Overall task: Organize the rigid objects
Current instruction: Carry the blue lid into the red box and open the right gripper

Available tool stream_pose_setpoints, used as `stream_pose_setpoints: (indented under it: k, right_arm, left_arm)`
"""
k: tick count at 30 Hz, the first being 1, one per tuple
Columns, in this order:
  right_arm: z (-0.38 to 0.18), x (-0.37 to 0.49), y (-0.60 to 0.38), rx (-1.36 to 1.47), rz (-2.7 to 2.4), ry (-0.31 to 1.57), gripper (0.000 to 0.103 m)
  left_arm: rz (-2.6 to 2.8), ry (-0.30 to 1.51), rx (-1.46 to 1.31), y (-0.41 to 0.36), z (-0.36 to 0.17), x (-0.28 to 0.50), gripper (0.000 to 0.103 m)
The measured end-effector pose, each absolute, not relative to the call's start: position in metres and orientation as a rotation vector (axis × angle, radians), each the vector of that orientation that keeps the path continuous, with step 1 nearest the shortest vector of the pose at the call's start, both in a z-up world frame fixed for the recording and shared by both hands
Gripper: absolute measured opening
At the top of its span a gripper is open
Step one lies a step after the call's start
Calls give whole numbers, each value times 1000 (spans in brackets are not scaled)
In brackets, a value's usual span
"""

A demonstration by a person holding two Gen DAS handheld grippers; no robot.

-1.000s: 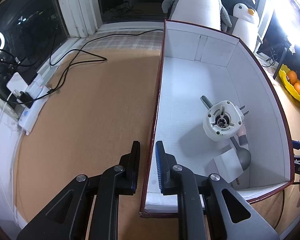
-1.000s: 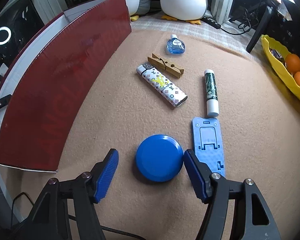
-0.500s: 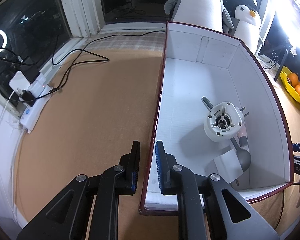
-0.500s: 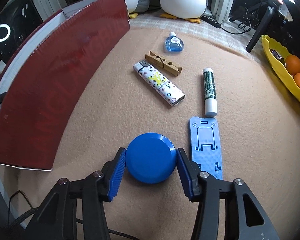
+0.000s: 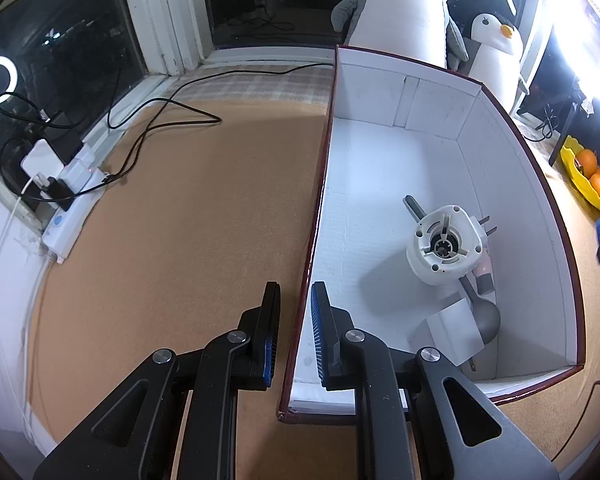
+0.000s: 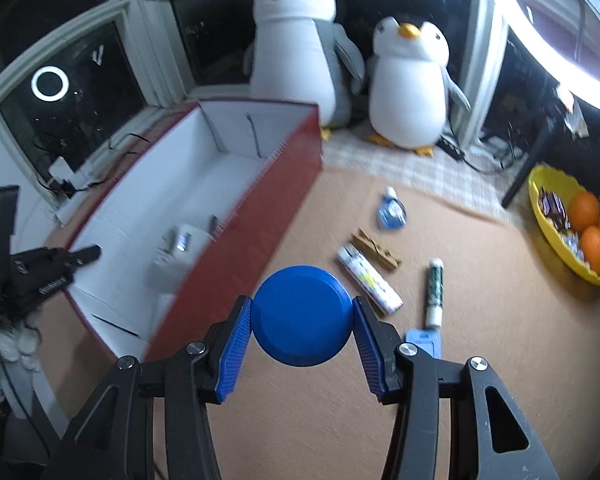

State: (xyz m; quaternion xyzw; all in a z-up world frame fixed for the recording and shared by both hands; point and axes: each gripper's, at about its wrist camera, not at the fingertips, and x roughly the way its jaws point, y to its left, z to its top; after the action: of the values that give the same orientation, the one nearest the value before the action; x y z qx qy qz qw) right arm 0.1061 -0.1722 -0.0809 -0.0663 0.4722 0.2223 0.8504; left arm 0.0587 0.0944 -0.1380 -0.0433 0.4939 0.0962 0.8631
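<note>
My right gripper [image 6: 302, 338] is shut on a round blue lid [image 6: 302, 314] and holds it in the air beside the red box [image 6: 236, 240]. My left gripper [image 5: 294, 320] is shut on the box's left wall [image 5: 318, 184], one finger on each side. Inside the white-lined box lie a white round plastic part [image 5: 444, 244], a grey spoon [image 5: 482, 312] and a white block [image 5: 454, 334]. On the brown mat lie a patterned lighter [image 6: 370, 280], a wooden clothespin [image 6: 376, 250], a green tube [image 6: 435, 292], a small blue bottle [image 6: 391, 212] and a light blue phone stand [image 6: 422, 342].
Two plush penguins [image 6: 408, 88] stand behind the box. A yellow bowl of oranges [image 6: 572, 224] sits at the right. A power strip with cables [image 5: 66, 200] lies at the mat's left edge by the window.
My right gripper closed on the blue lid, then lifted it off the mat and tilted up toward the box. My left gripper kept its hold on the box wall.
</note>
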Motion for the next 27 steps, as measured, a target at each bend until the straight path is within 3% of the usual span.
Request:
stream_pose_setpoints:
  k: [13,27]
  right_arm:
    - [-52,99,-111,-172,610,933,46]
    - [-62,93,-66,-213,671,971,46]
  left_arm:
    - [196,1025,-103,94,-137,58,10]
    - [181,1006,-102,97,-138,57,6]
